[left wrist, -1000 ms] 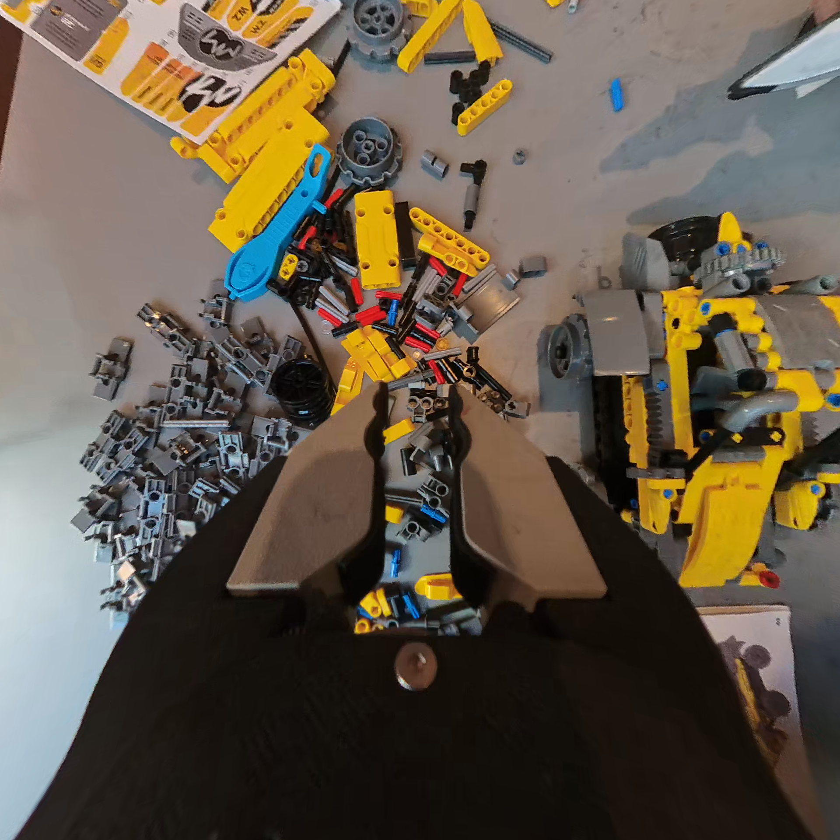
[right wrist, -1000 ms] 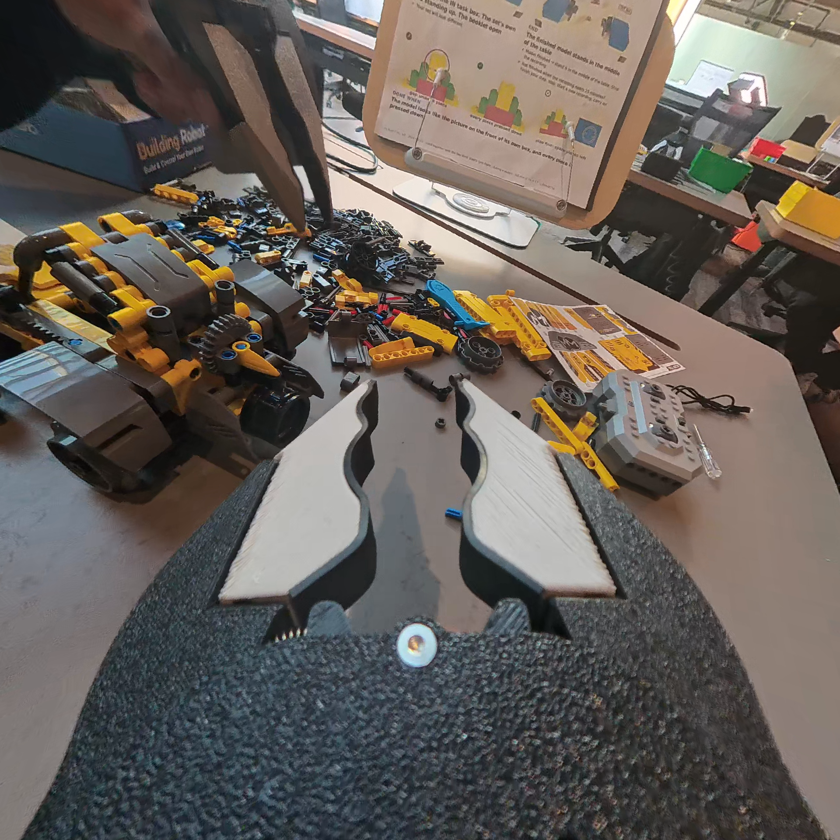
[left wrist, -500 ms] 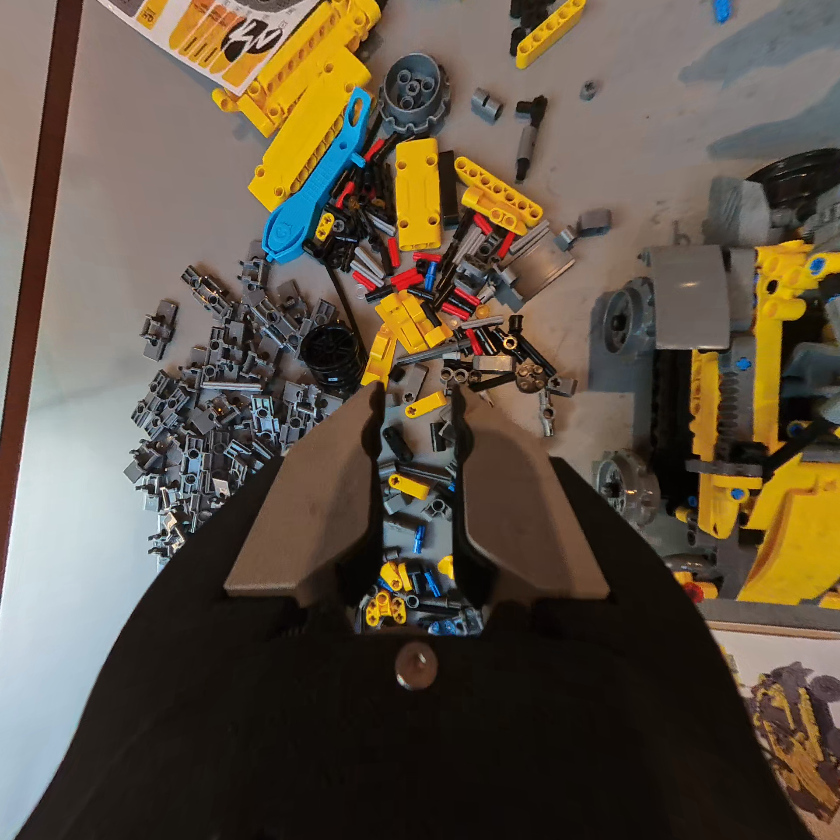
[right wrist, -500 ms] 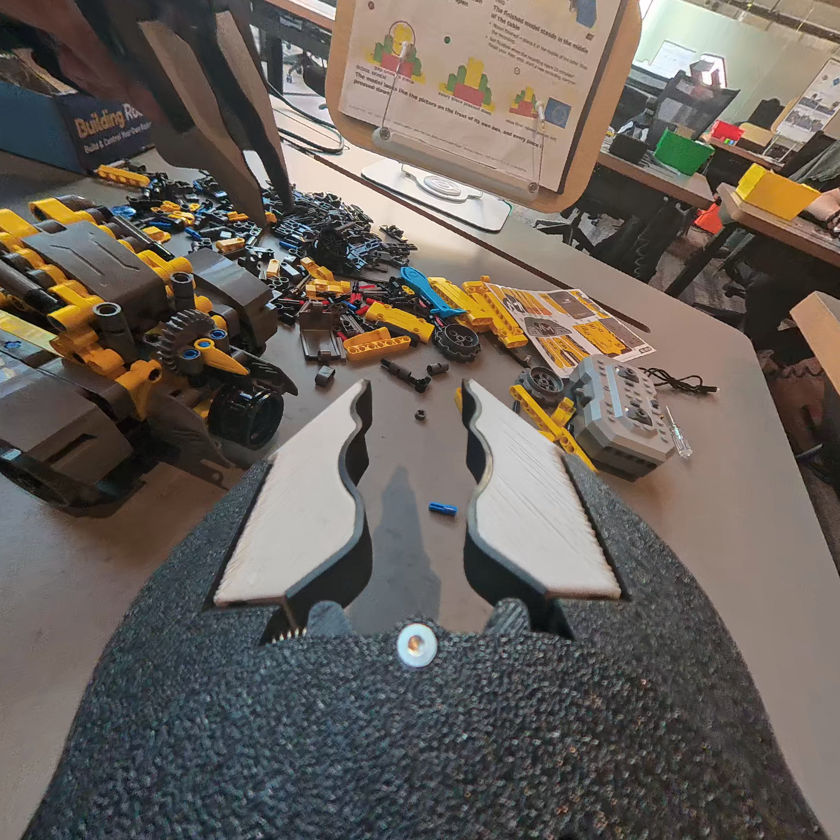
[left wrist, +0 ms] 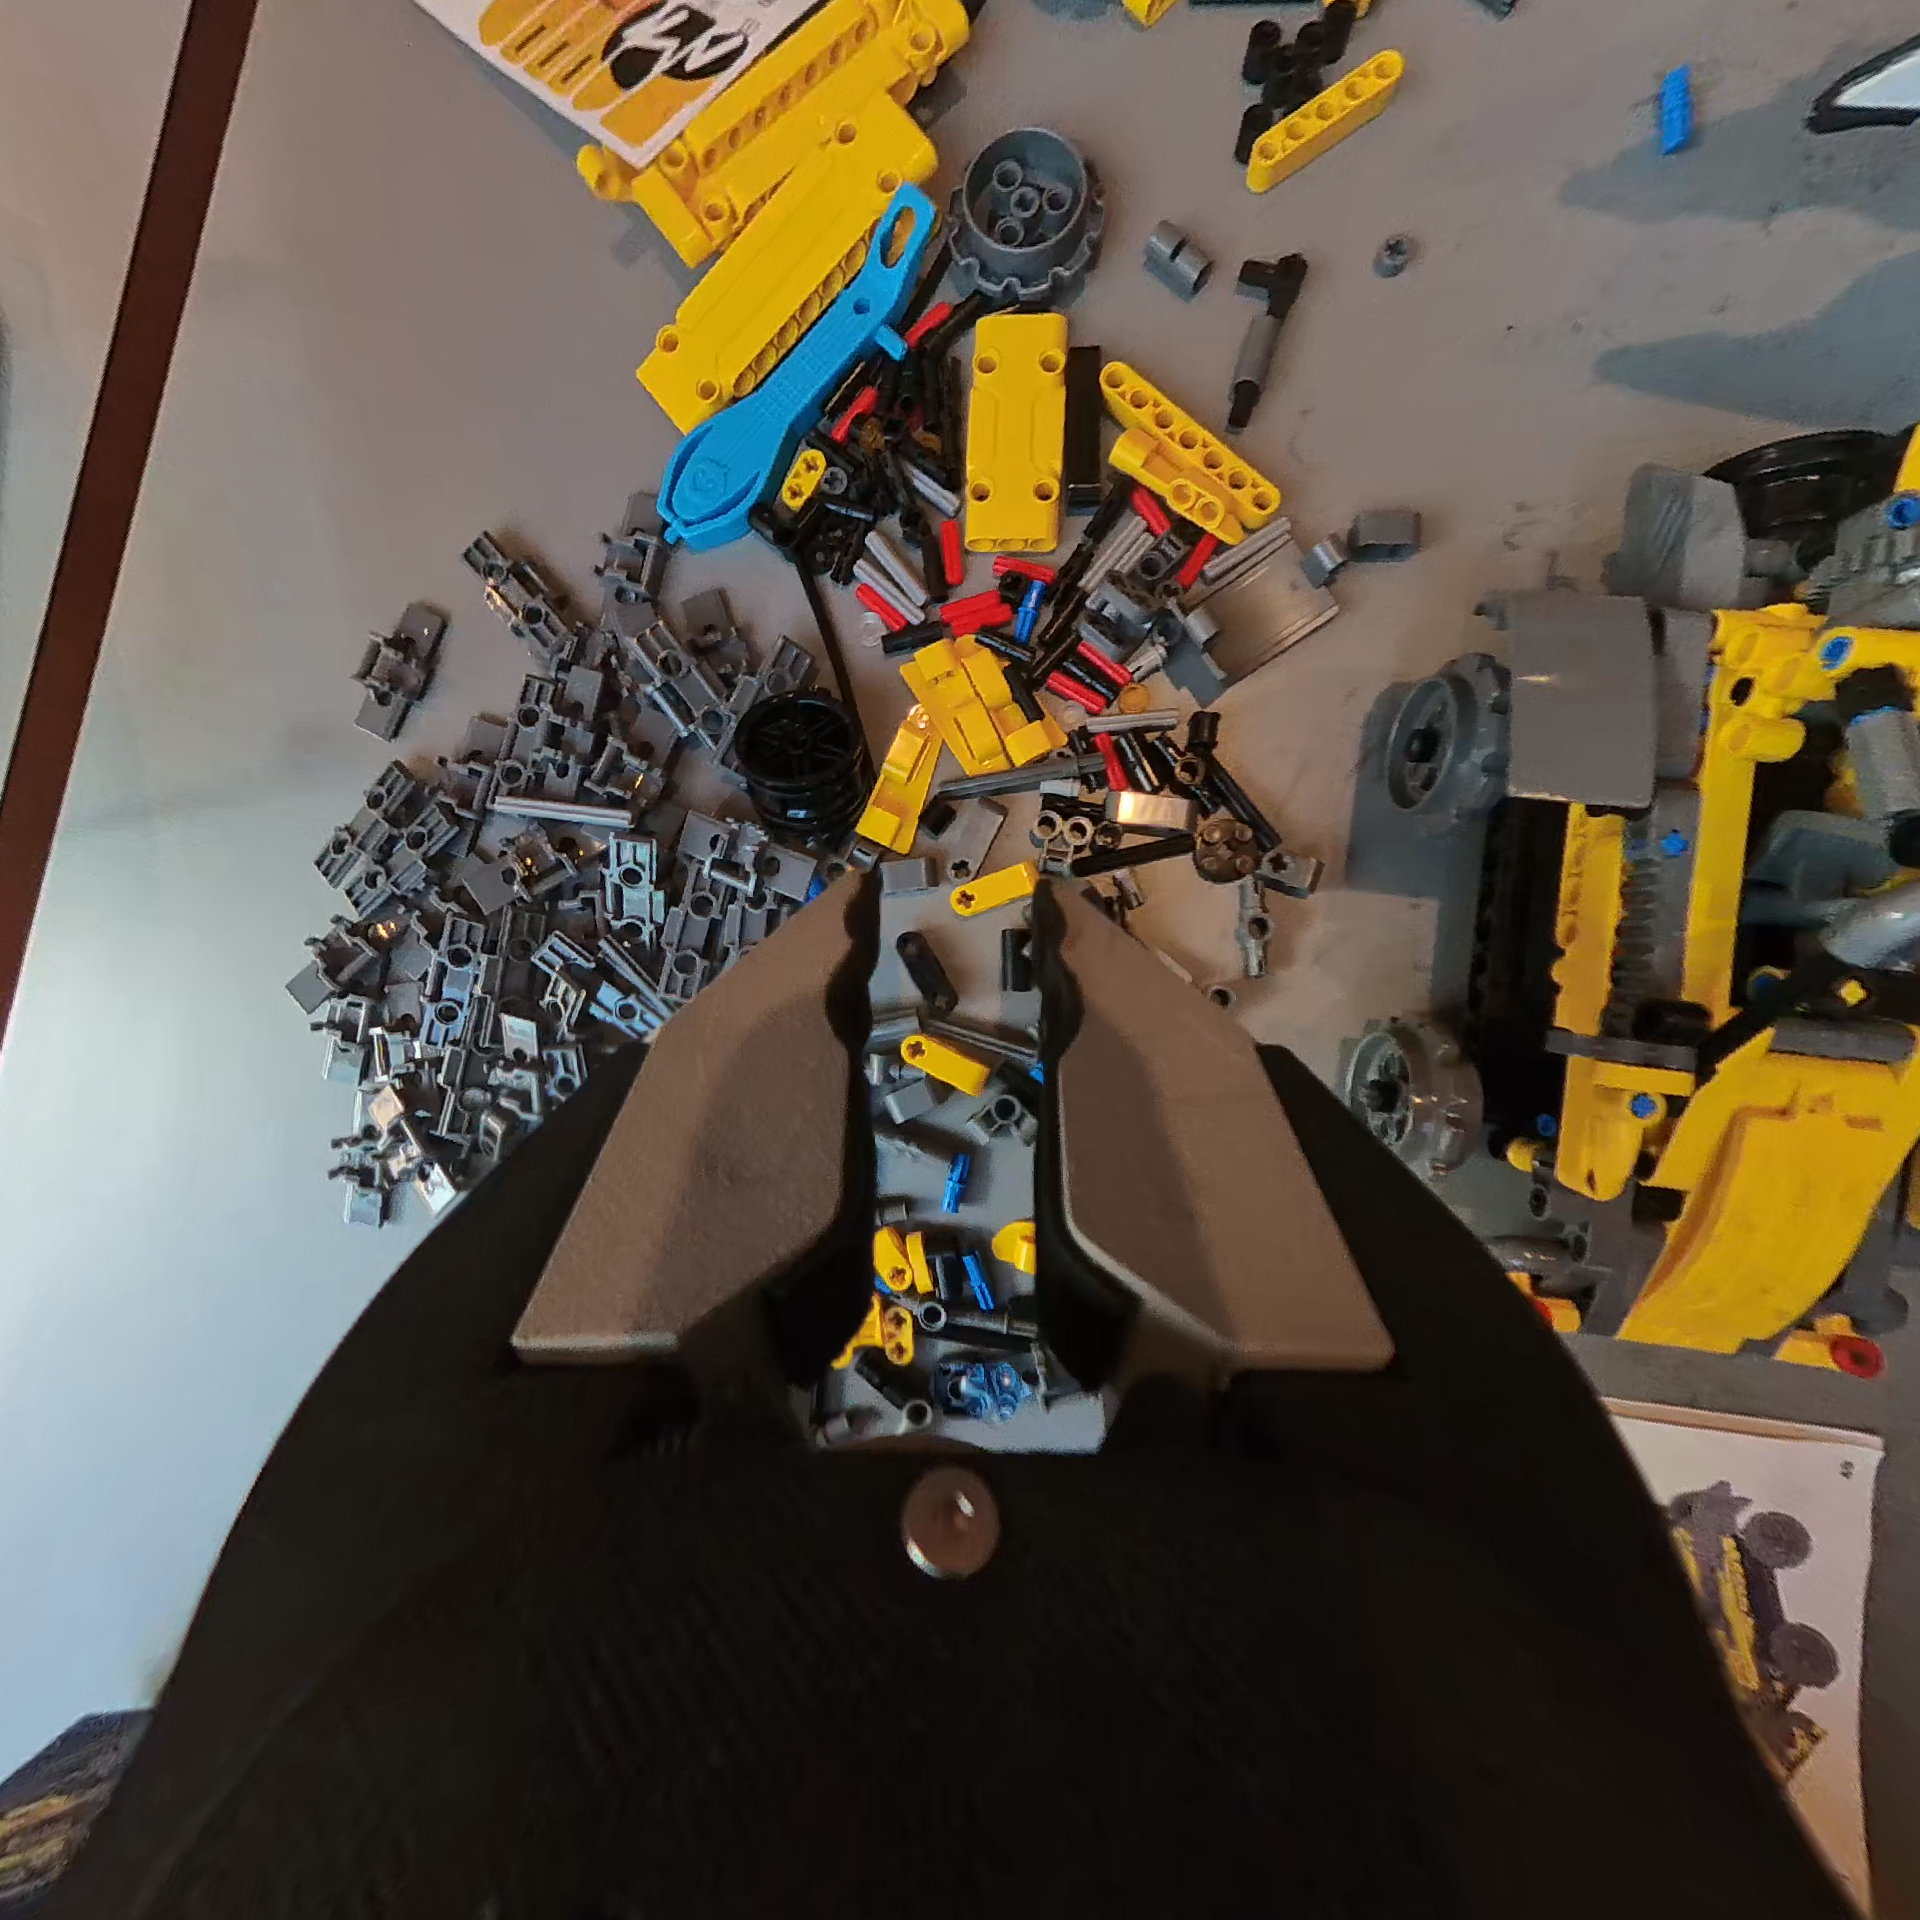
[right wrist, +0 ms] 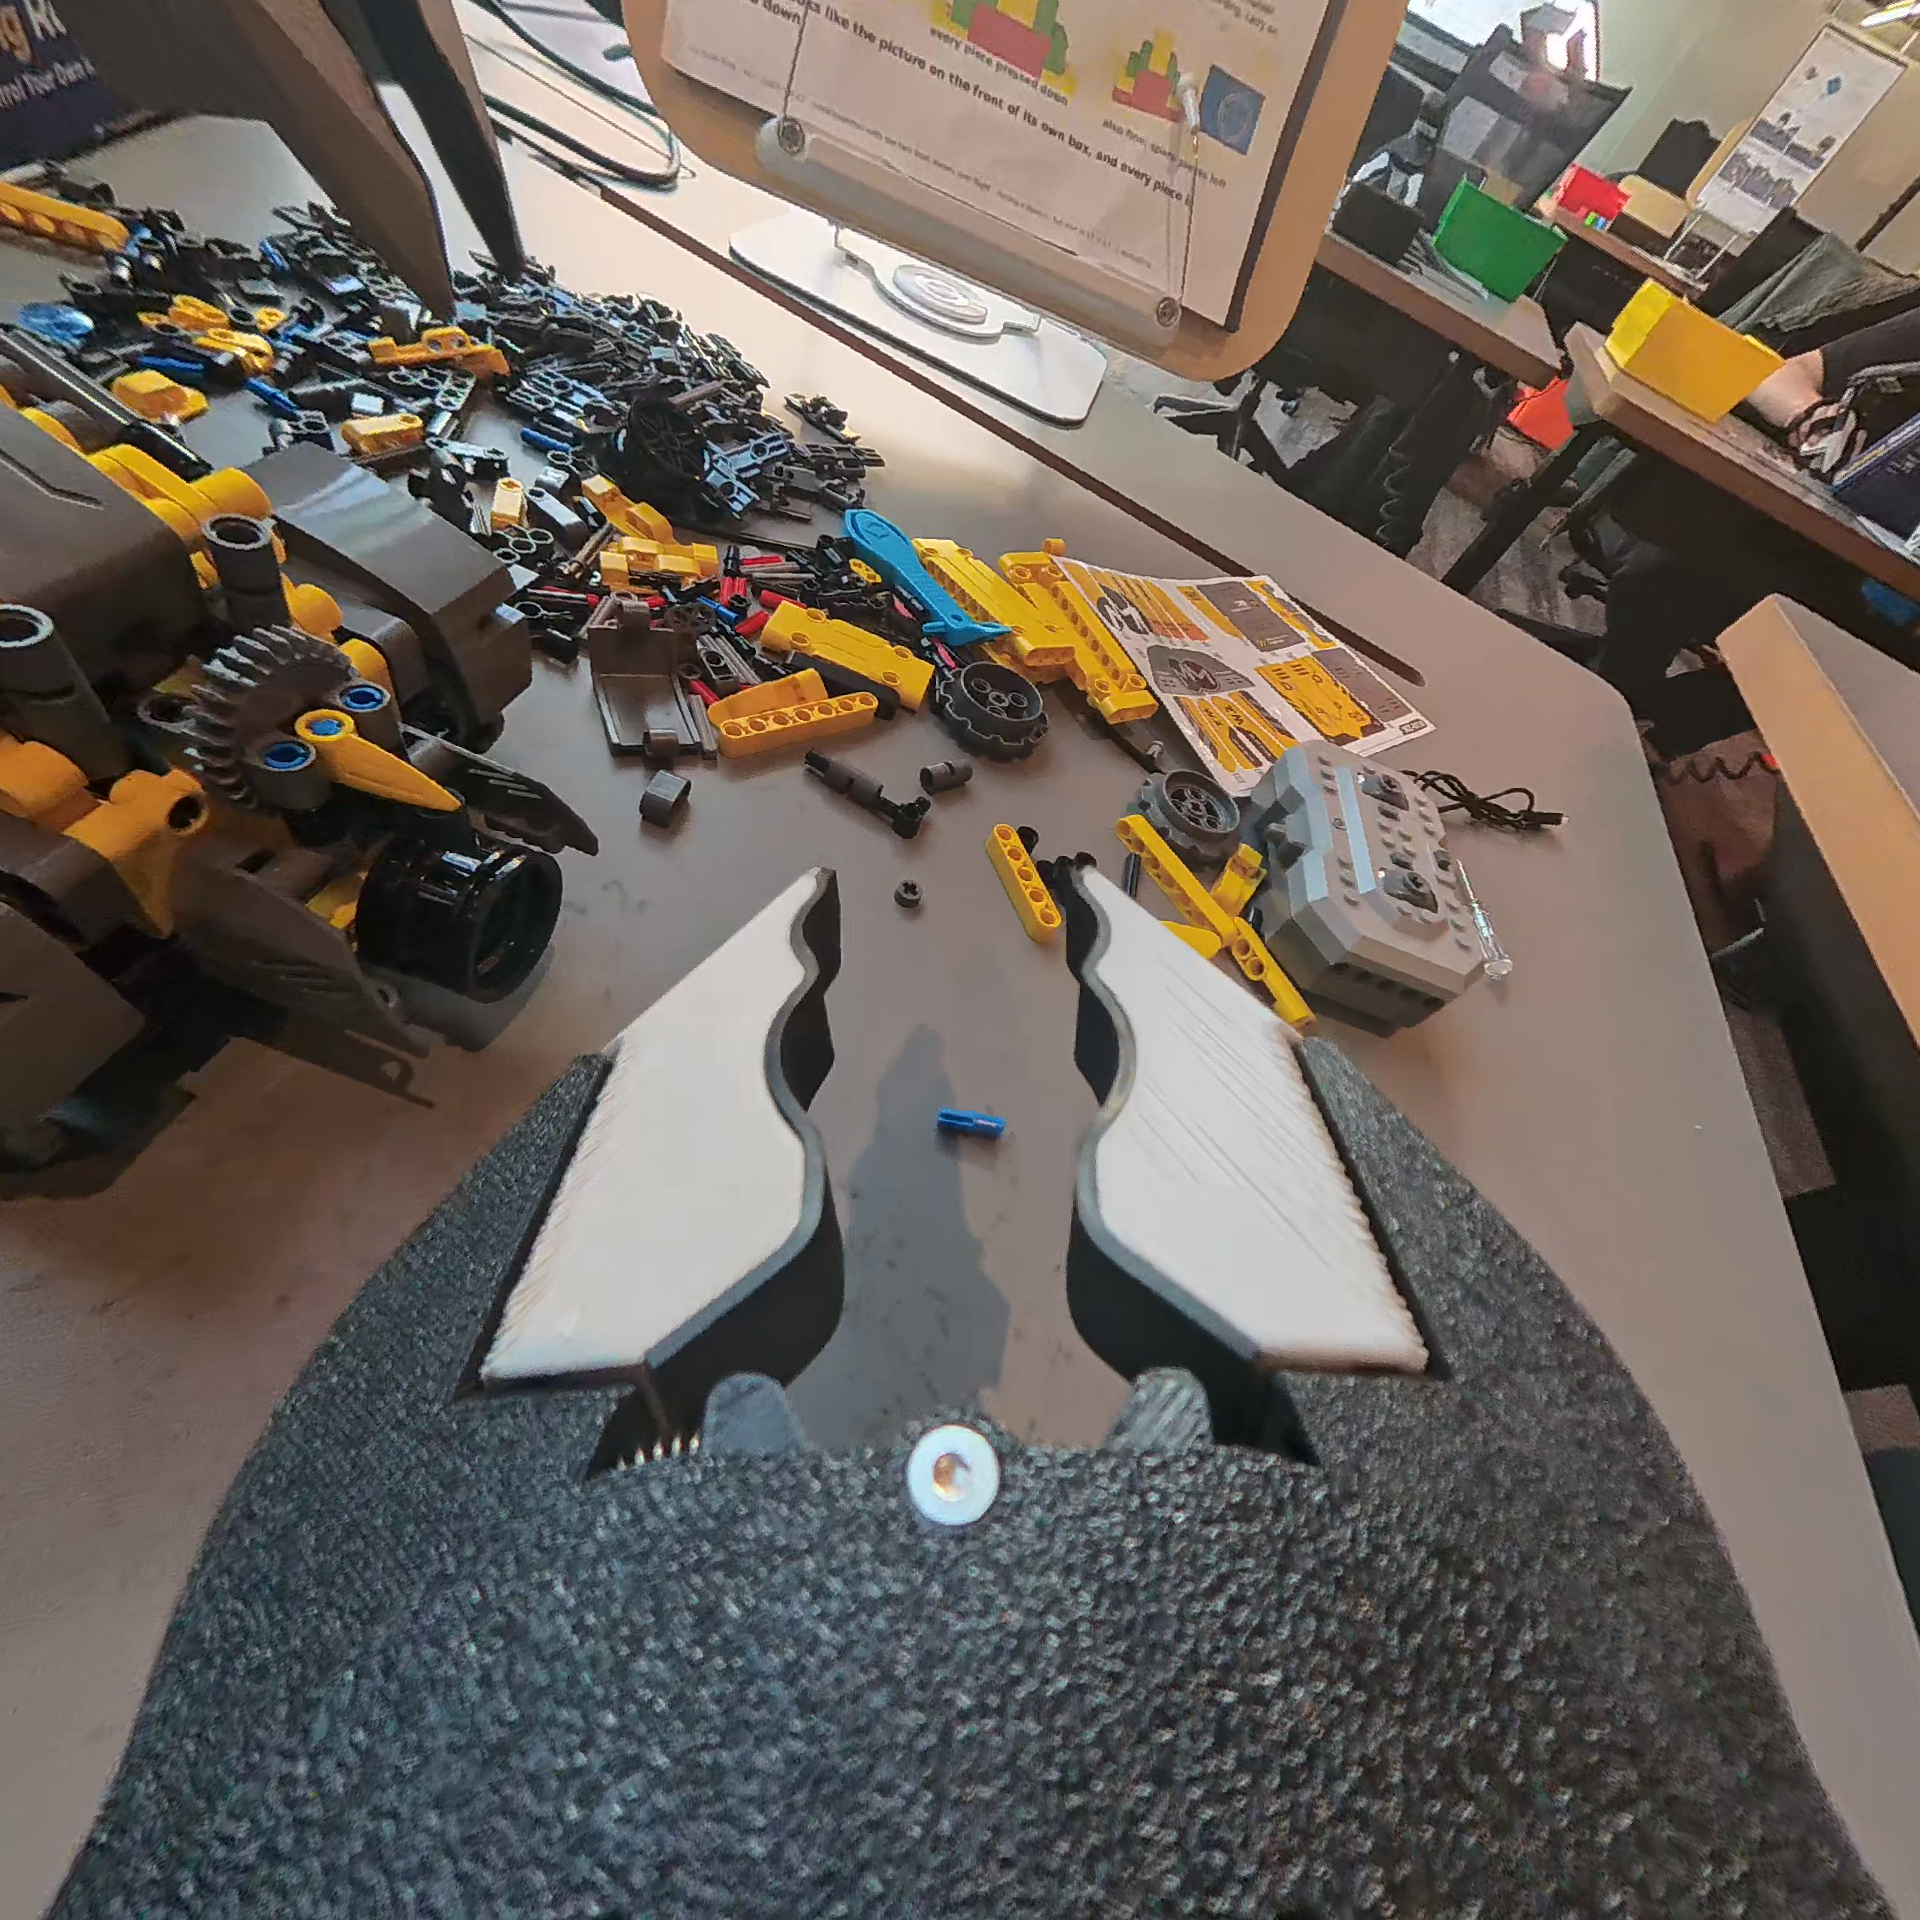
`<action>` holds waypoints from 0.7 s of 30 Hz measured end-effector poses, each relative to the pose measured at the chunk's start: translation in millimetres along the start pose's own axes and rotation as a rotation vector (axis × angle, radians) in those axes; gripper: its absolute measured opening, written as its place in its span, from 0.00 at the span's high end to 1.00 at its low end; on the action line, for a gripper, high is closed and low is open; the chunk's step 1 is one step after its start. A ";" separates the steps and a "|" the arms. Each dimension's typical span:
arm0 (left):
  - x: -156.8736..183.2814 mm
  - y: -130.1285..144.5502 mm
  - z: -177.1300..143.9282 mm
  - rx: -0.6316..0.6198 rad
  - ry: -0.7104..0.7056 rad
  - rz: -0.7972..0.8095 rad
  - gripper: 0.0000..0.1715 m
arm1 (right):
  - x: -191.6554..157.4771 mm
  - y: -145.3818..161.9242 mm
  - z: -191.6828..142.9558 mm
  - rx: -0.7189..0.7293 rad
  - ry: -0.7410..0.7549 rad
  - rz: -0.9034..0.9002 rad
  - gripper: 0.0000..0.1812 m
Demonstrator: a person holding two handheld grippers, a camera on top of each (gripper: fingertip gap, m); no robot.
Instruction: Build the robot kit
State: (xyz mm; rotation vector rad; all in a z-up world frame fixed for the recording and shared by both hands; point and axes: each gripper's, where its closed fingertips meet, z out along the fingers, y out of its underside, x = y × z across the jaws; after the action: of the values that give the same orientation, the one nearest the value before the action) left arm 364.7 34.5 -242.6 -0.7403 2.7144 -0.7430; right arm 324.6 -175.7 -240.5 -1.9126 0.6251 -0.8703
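Over the middle of the grey table [left wrist: 343,436], the left gripper [left wrist: 951,894] hangs above a heap of loose building-toy pieces, jaws a modest way apart and holding nothing. A small yellow link [left wrist: 994,888] lies just beyond its tips, with more yellow, black and blue bits between the fingers [left wrist: 748,1122]. A pile of grey connectors [left wrist: 520,894] spreads toward the table's left edge; a blue lever tool [left wrist: 800,379] and yellow beams lie farther on, and a half-built yellow vehicle [left wrist: 1704,914] stands at the right.

The right gripper [right wrist: 951,894] hovers low over bare table, open about as wide, gripping nothing. A small blue pin [right wrist: 970,1122] lies between its fingers, seemingly untouched. A grey battery box [right wrist: 1361,883] sits just right of its tips, a sticker sheet [right wrist: 1236,665] beyond. Containers hold nothing I can make out.
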 end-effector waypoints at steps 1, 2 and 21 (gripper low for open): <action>-3.3 2.4 0.4 -0.009 -0.010 -0.015 0.85 | -0.3 -0.3 -0.2 0.001 0.001 -0.003 0.78; -8.5 5.4 -0.1 -0.019 -0.028 -0.029 0.85 | -0.1 -0.8 -0.6 0.005 0.003 -0.004 0.78; -58.7 40.9 -0.6 -0.059 -0.095 -0.207 0.88 | 6.3 2.5 -3.3 -0.007 0.039 -0.016 0.89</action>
State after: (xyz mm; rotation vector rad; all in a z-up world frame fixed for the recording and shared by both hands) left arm 397.4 96.2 -258.7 -1.0547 2.6107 -0.6535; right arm 325.8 -183.1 -239.7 -1.9138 0.6375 -0.9183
